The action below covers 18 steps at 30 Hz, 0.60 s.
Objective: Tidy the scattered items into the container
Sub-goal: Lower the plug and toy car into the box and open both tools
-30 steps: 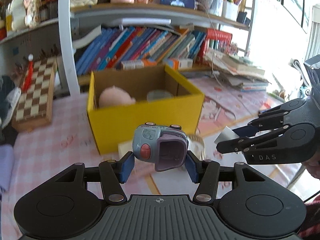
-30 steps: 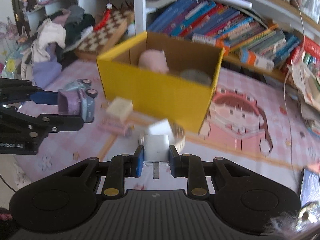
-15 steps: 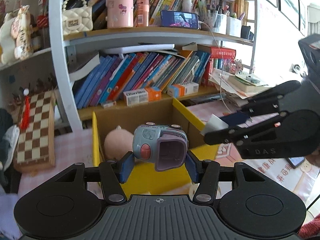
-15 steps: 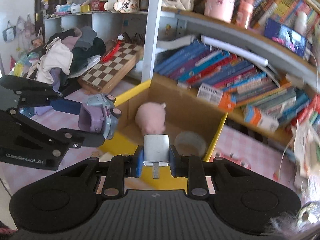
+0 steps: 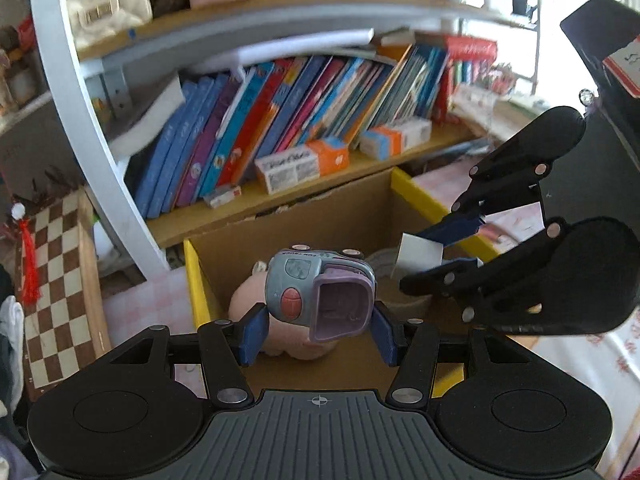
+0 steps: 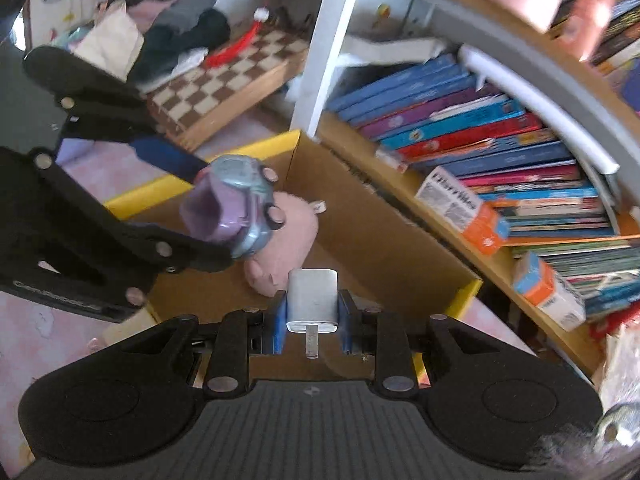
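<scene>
My left gripper (image 5: 316, 326) is shut on a blue and purple toy car (image 5: 320, 288) and holds it over the open yellow cardboard box (image 5: 192, 276). My right gripper (image 6: 312, 320) is shut on a white charger plug (image 6: 313, 300), also above the box (image 6: 472, 284). A pink plush pig (image 5: 248, 300) and a round tin (image 5: 384, 260) lie inside the box. In the right wrist view the toy car (image 6: 236, 208) hangs over the pig (image 6: 292, 224). In the left wrist view the charger (image 5: 420, 254) sits at the box's right side.
A bookshelf with leaning books (image 5: 296, 120) and small orange boxes (image 5: 304, 164) stands right behind the box. A wooden chessboard (image 5: 56, 280) leans at the left. A pile of clothes (image 6: 172, 36) lies beyond it. A pink mat (image 6: 40, 340) covers the floor.
Both grippers have moved forward and up from the floor to above the box opening, each still holding its item. The box interior now fills the lower middle of both views.
</scene>
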Available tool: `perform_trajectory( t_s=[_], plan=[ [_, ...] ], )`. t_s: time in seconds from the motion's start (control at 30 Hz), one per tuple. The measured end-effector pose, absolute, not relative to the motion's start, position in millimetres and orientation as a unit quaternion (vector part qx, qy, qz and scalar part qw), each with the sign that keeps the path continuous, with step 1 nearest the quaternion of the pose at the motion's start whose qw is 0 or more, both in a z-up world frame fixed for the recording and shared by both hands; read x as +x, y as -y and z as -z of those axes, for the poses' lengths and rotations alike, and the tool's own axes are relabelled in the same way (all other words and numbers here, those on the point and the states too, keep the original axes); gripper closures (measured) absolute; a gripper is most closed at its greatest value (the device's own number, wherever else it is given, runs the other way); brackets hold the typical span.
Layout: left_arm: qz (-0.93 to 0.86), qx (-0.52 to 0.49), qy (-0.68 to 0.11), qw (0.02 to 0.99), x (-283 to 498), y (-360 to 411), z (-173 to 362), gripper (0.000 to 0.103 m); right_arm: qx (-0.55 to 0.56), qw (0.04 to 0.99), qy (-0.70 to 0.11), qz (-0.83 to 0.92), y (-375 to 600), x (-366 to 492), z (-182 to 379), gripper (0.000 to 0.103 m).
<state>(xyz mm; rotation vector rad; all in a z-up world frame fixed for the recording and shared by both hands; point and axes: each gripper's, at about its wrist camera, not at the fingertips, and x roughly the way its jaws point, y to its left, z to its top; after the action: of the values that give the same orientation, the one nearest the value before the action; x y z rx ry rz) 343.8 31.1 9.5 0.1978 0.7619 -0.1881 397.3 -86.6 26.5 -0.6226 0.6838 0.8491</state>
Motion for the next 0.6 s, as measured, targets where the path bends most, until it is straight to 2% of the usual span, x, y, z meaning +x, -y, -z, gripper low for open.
perform_trajectory(
  t_s=[0.37,0.6],
  plan=[
    [0.099,0.12,-0.449,0.88,375.2,-33.4,37.9,0.049,-0.367,0.74,-0.369,-0.426,52.9,432.2,24.2,0.079],
    [0.102,0.152,-0.459,0.869,382.4,-29.9,42.5,0.049,-0.407,0.705,-0.369,-0.448,39.5,434.5,40.3,0.079]
  ],
)
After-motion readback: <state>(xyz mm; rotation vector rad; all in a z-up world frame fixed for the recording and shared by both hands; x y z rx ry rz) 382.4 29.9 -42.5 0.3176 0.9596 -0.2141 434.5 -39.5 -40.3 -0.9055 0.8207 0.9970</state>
